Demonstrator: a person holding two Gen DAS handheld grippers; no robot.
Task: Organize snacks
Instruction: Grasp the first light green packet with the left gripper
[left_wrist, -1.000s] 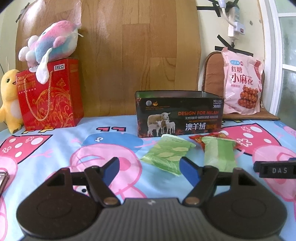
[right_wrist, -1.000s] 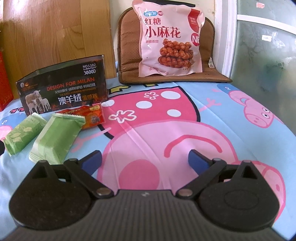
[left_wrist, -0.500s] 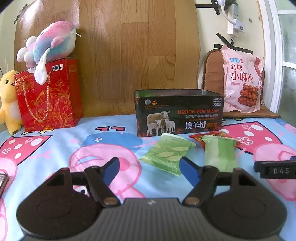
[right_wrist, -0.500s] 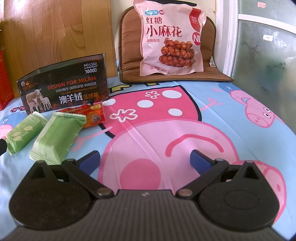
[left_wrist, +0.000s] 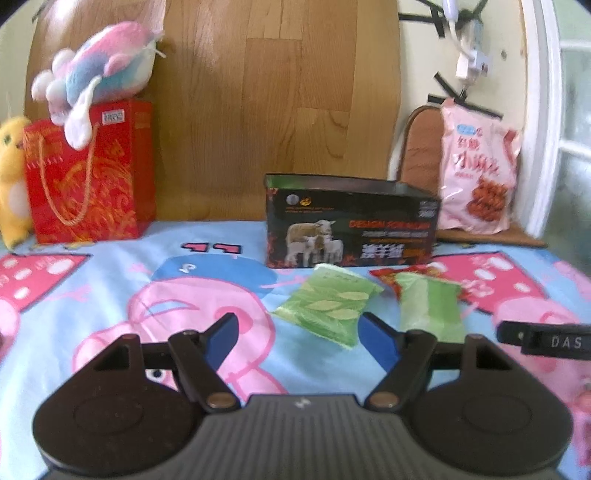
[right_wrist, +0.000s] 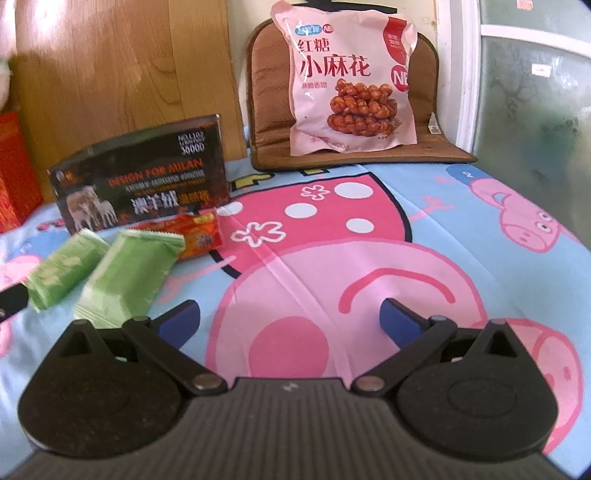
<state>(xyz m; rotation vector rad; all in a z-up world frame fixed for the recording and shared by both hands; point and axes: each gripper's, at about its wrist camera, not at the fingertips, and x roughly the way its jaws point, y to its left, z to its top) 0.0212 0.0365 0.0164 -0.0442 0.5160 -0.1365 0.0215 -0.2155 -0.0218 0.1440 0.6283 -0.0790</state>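
Observation:
Two green snack packets lie on the cartoon bedsheet in front of an open black box (left_wrist: 351, 221): a leaf-printed one (left_wrist: 327, 304) and a plain one (left_wrist: 430, 308). A red-orange packet (left_wrist: 384, 275) lies behind them, partly under the plain one. My left gripper (left_wrist: 299, 338) is open and empty, just short of the leaf-printed packet. My right gripper (right_wrist: 290, 319) is open and empty over the sheet, right of the plain green packet (right_wrist: 129, 273), the leaf-printed one (right_wrist: 62, 269), the red-orange one (right_wrist: 195, 236) and the box (right_wrist: 144, 192). Its finger shows at the right in the left wrist view (left_wrist: 546, 339).
A large pink snack bag (right_wrist: 351, 77) leans on a brown cushion (right_wrist: 269, 110) at the back right. A red gift bag (left_wrist: 88, 173) with a plush toy (left_wrist: 96, 70) on it and a yellow plush (left_wrist: 11, 177) stand at the back left. A wooden panel (left_wrist: 277, 110) is behind.
Both grippers have lifted and tilted slightly, so the scene sits lower in both views. Both stay open. The snacks and box have not moved.

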